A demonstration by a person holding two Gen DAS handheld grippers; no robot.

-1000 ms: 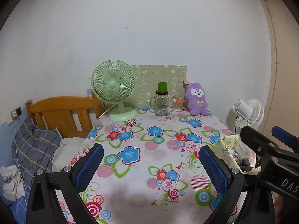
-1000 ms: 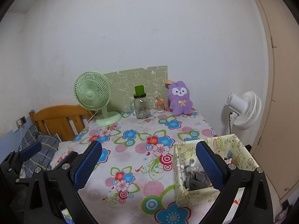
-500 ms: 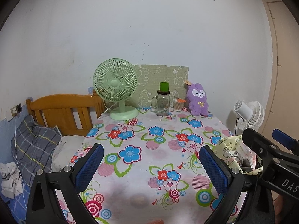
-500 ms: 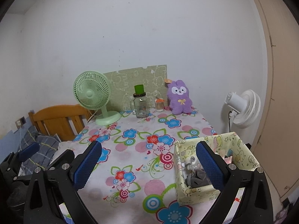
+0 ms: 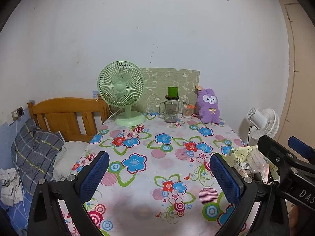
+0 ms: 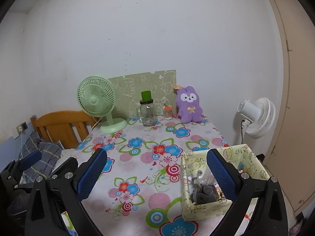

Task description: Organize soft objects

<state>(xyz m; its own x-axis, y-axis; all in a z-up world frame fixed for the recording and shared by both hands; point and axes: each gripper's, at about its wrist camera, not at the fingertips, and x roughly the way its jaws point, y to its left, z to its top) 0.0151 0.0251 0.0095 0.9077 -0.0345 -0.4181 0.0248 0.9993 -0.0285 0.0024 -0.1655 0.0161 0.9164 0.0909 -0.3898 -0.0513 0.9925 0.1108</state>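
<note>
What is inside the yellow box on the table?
In the box lie a dark grey soft thing, a pale cord and clear plastic. The right gripper's finger covers the middle, so the rest cannot be seen.

I note both grippers, left gripper and right gripper: black frames, blue textured finger pads, silver screws; white "DAS" lettering.

Purple plush rabbit, mint-green fan, tablecloth floral (blue, red, pink), pale-yellow cartoon-print box.
</note>
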